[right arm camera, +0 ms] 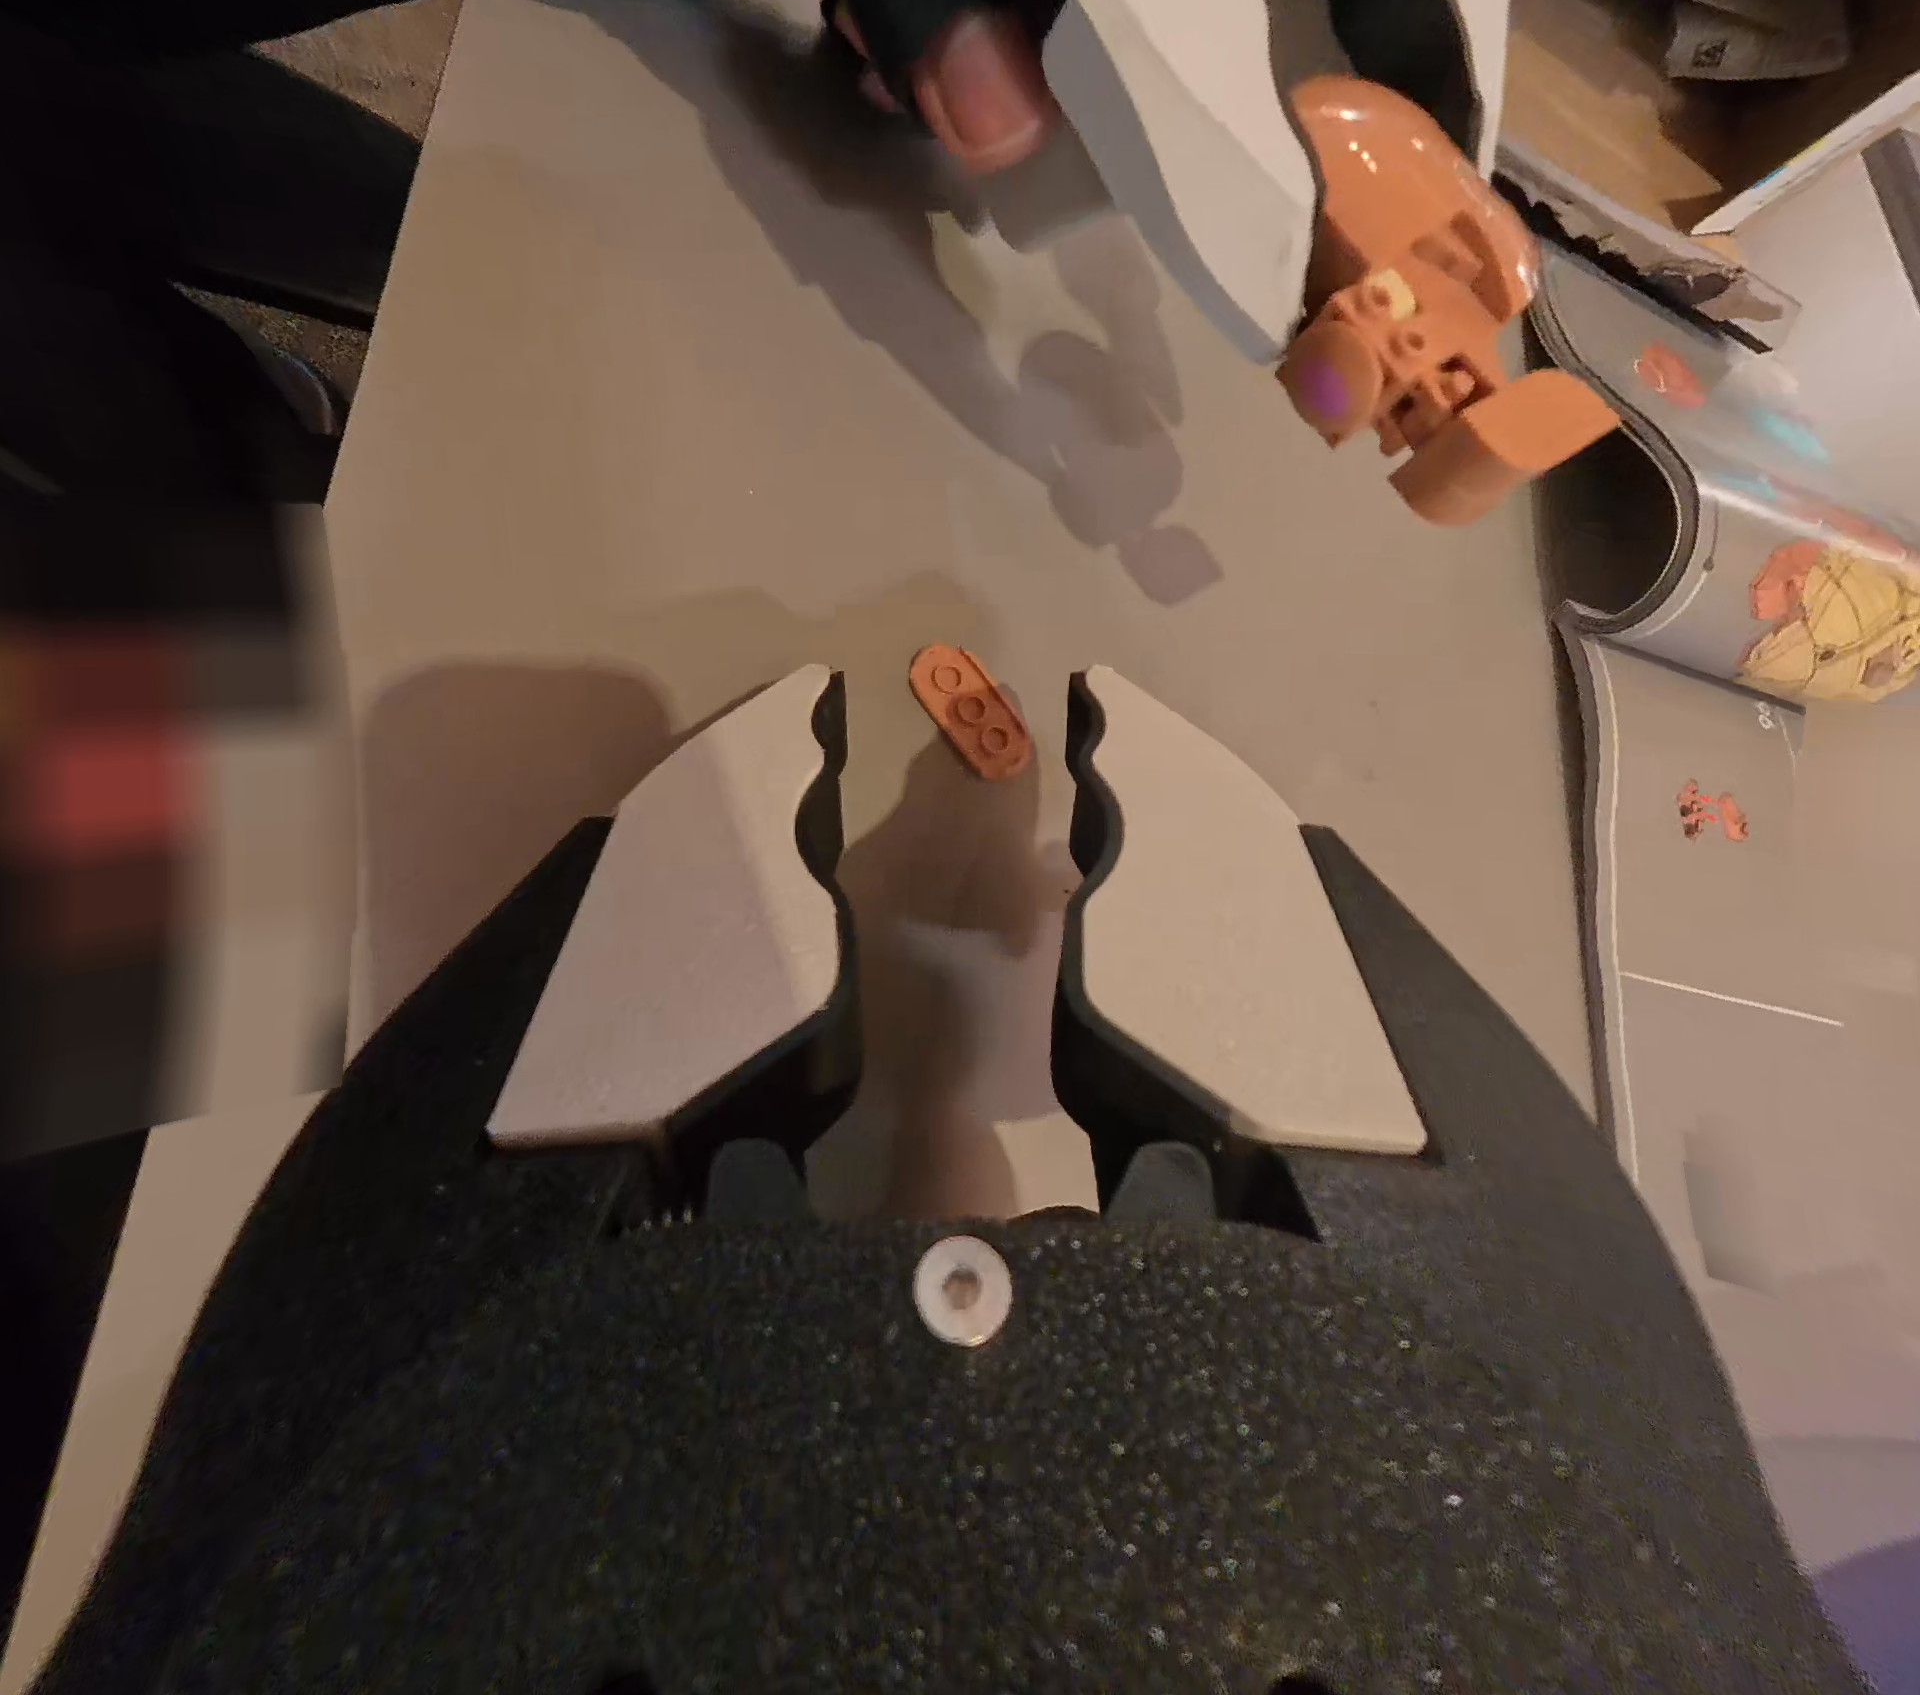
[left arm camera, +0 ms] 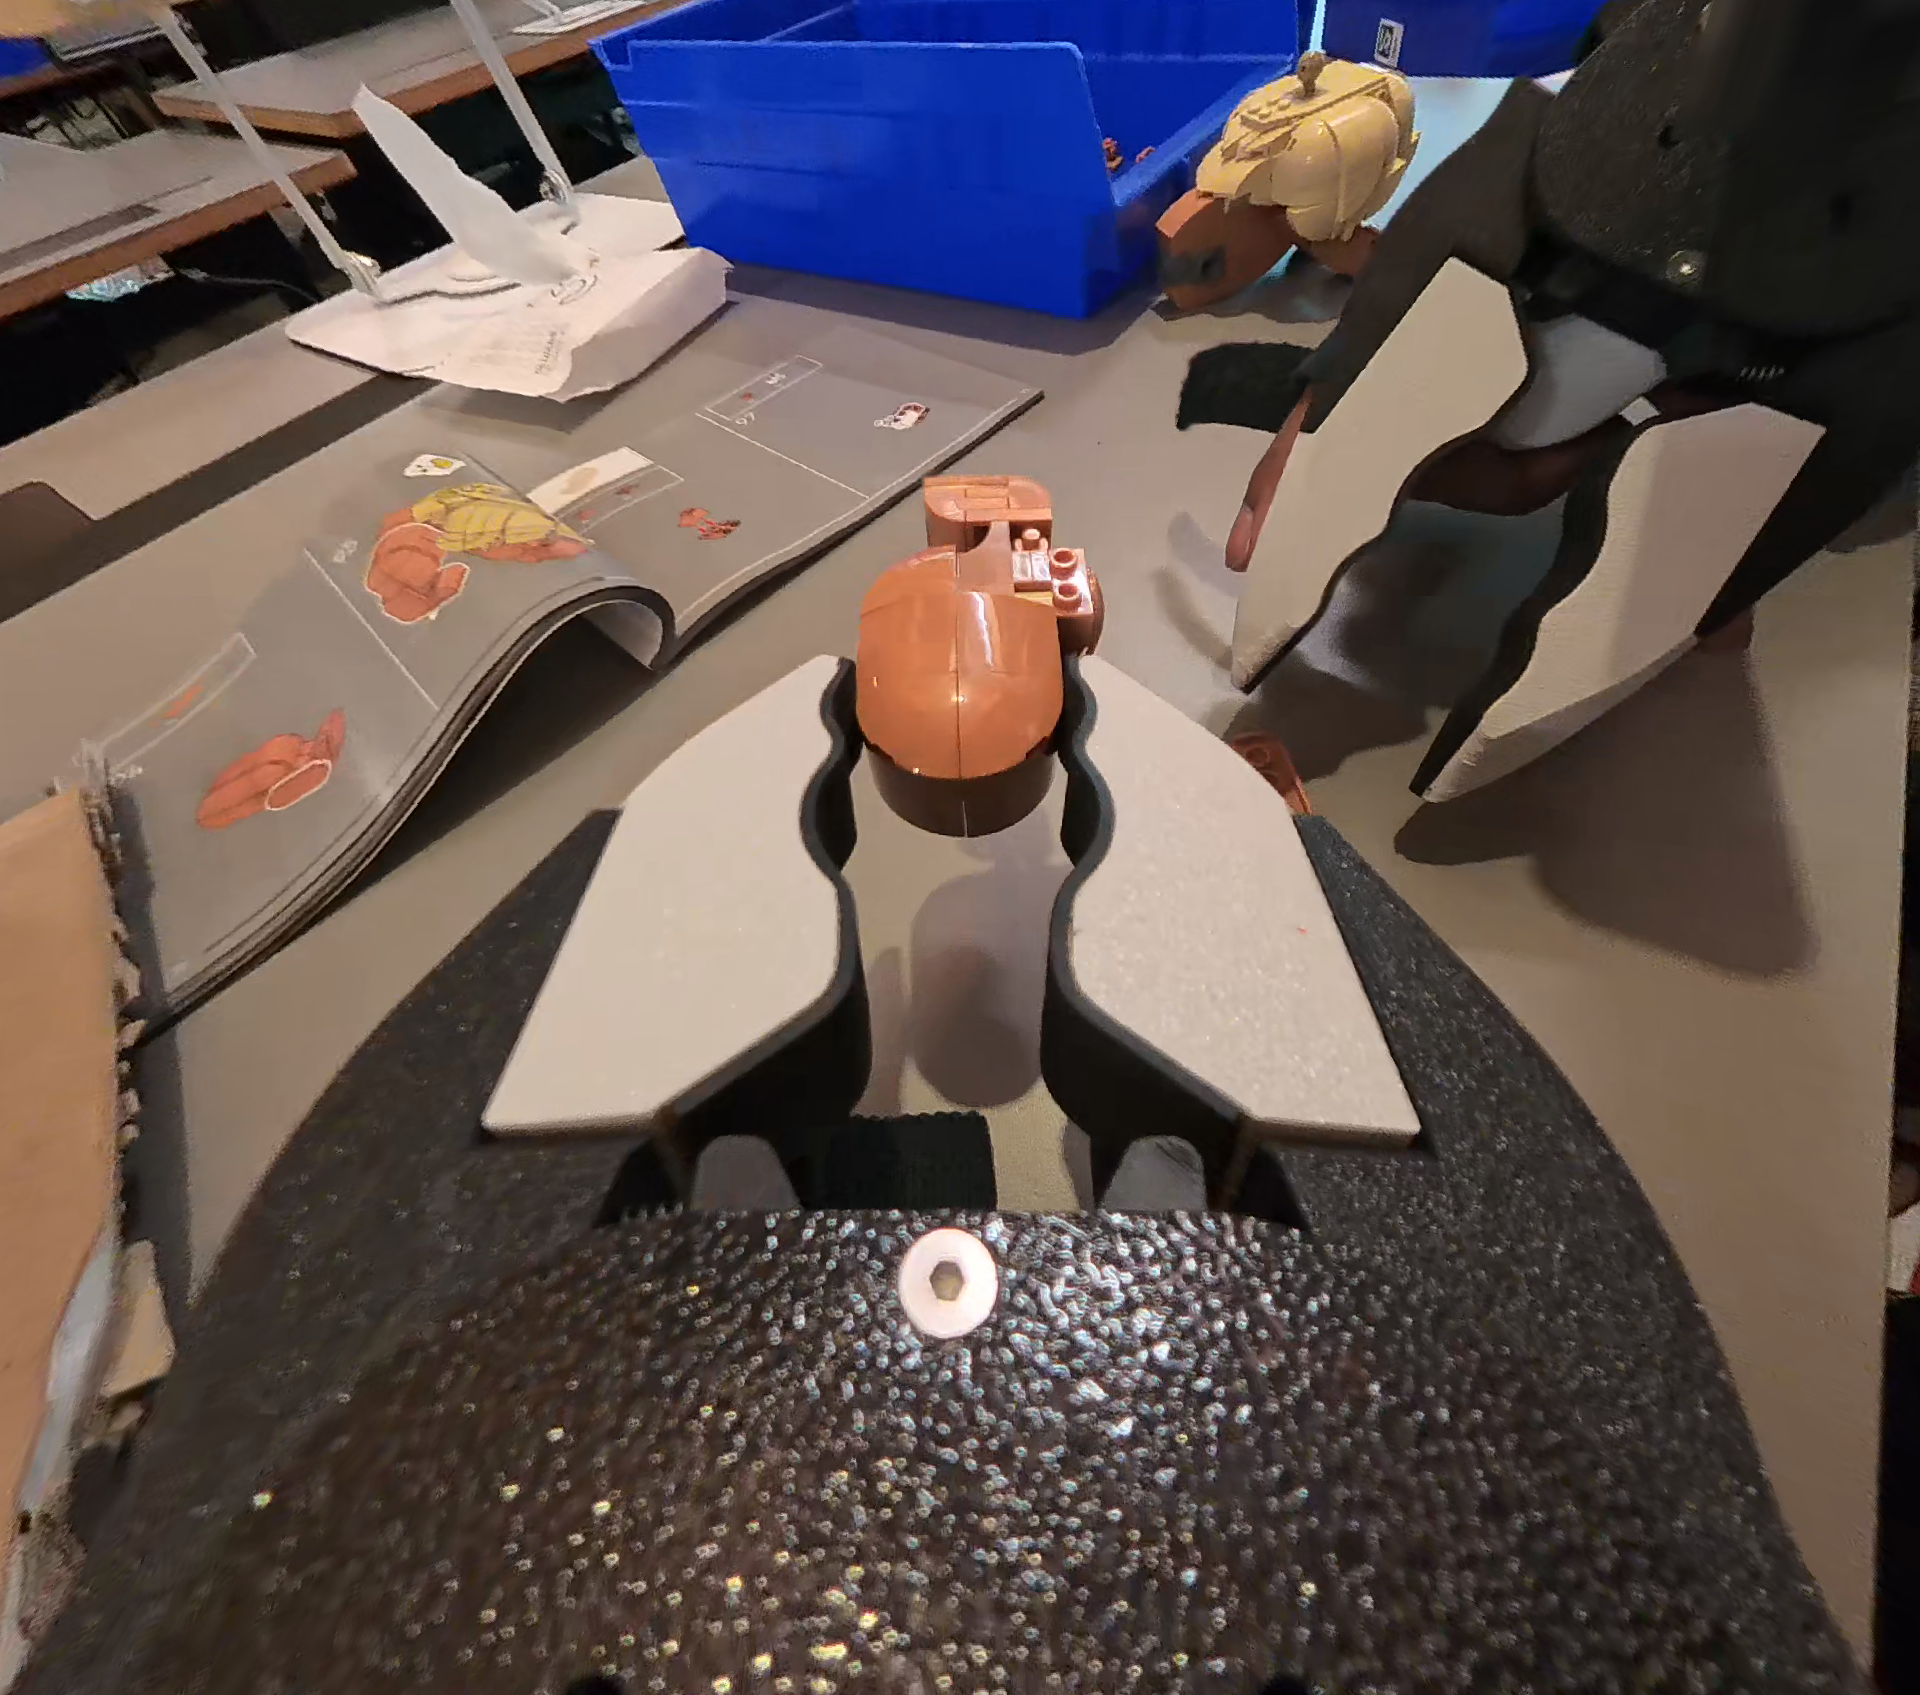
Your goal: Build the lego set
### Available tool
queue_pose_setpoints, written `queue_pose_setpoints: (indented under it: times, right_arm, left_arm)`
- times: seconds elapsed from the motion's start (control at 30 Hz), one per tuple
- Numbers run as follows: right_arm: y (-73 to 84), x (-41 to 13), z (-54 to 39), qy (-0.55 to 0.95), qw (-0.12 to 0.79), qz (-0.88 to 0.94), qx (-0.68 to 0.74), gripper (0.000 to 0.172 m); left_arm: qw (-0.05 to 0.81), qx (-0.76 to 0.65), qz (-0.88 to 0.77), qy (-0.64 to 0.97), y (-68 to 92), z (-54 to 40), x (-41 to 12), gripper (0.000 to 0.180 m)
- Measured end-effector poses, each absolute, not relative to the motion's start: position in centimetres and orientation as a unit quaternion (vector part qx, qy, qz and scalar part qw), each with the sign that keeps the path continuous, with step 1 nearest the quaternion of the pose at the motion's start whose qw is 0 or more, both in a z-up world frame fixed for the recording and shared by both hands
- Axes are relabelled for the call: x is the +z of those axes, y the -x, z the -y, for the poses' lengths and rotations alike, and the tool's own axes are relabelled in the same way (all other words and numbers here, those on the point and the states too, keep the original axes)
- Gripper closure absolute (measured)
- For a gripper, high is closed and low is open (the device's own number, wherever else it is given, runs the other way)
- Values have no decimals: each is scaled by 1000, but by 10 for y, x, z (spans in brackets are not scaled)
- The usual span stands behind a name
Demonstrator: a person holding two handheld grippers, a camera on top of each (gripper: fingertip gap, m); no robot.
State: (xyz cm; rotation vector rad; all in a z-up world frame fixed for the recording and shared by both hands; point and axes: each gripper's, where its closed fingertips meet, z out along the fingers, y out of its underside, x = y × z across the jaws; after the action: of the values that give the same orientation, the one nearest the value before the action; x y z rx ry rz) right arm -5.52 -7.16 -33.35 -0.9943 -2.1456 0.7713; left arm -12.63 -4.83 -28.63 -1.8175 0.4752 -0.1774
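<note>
Brown brick model (left arm camera: 956,710) pinched in left gripper (left arm camera: 958,736); one flat brick (right arm camera: 971,726) between spread right gripper (right arm camera: 956,710).

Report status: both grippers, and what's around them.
Left gripper clamped on brown brick assembly, held above table. Right gripper open, small brown plate lying loose between fingertips. Open booklet beside.

My count of the bench, by kind

I saw two grippers (left arm camera: 960,710) (right arm camera: 956,700), two brick builds – brown (left arm camera: 961,689), tan (left arm camera: 1314,149) upper right – one loose brown plate (right arm camera: 971,726), one open booklet (left arm camera: 436,606) at left, several blue bins (left arm camera: 935,118).
</note>
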Motion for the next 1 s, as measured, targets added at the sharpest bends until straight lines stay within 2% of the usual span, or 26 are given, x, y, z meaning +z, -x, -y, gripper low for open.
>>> queue_pose_setpoints:
  times: [0.47, 0.83, 1.0]
  right_arm:
    - [59, -325, 57, 437, 350, 761, 328, 131]
    - [57, -345, 63, 450, 294, 795, 282, 119]
    - [56, -350, 69, 466, 263, 799, 272, 120]
  left_arm:
    - [592, -74, -188, 781, 131, 50, -285, 144]
    - [592, -73, -176, 783, 134, 49, -285, 144]
    - [598, -47, -161, 784, 140, 47, -284, 144]
